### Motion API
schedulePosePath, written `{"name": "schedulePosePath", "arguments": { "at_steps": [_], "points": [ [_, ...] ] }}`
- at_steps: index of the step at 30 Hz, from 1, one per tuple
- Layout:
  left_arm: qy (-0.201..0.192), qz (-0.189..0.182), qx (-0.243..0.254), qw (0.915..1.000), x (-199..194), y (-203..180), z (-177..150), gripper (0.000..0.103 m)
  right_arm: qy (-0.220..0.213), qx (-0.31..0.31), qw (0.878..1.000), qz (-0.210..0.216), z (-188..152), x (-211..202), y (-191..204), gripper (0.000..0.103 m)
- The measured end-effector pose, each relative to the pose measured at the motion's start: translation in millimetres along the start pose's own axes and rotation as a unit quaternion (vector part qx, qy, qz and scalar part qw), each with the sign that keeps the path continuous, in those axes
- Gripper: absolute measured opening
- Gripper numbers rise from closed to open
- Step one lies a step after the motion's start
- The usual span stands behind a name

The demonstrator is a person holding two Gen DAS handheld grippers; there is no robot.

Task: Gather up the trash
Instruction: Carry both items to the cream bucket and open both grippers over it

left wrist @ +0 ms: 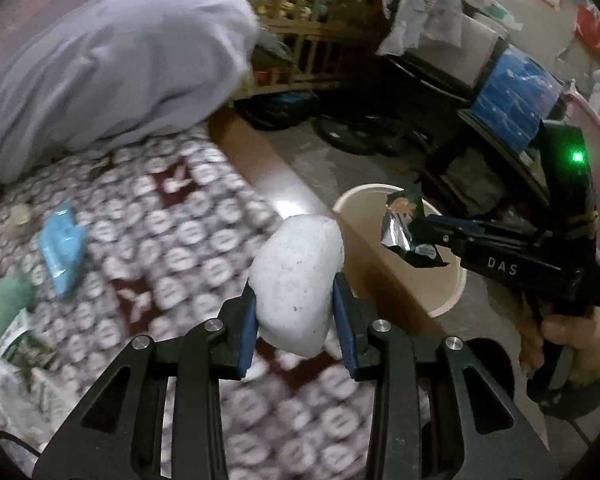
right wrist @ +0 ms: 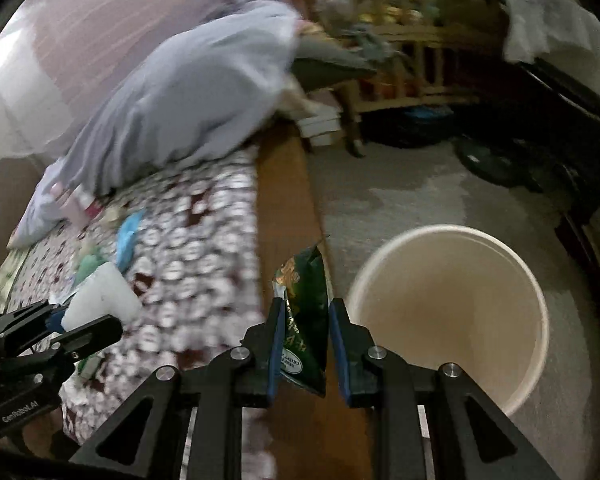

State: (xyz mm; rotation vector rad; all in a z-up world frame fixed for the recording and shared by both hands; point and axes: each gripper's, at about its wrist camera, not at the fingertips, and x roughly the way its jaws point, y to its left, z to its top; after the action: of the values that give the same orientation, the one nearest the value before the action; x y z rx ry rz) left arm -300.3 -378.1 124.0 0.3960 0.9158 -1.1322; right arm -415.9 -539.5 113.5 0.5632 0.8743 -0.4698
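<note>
The left gripper (left wrist: 296,312), its blue-padded jaws partly apart, is clamped on a lumpy white foam chunk (left wrist: 298,280) above the edge of the bed's maroon-and-white patterned sheet (left wrist: 172,240), where a light blue plastic wrapper (left wrist: 60,246) lies well off to its left. To its right the right gripper (right wrist: 304,322) has its jaws nearly together, pinching a crumpled dark green foil snack packet (right wrist: 306,312) over the brown wooden bed rail (right wrist: 288,208). Just right of that gripper, below it on the grey floor (right wrist: 400,188), stands a round cream plastic bin (right wrist: 540,308).
</note>
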Motion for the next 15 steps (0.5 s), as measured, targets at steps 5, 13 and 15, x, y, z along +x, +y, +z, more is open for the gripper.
{"name": "schedulePosePath", "arguments": {
  "at_steps": [5, 13, 15],
  "points": [
    [0.015, -0.025, 0.008, 0.9995, 26.1, -27.1, 11.4, 0.032, 0.005, 0.028, 0.999, -0.027, -9.6, -3.0, -42.5, 0.021],
    [0.025, -0.056, 0.015, 0.9980, 57.8, -65.5, 33.3, 0.035, 0.013, 0.065, 0.997, -0.045, -19.4, -3.4, -89.7, 0.021],
    [0.027, -0.066, 0.007, 0.9974, 64.1, -68.4, 37.0, 0.039, 0.013, 0.066, 0.997, -0.047, -20.8, -3.7, -95.0, 0.021]
  ]
}}
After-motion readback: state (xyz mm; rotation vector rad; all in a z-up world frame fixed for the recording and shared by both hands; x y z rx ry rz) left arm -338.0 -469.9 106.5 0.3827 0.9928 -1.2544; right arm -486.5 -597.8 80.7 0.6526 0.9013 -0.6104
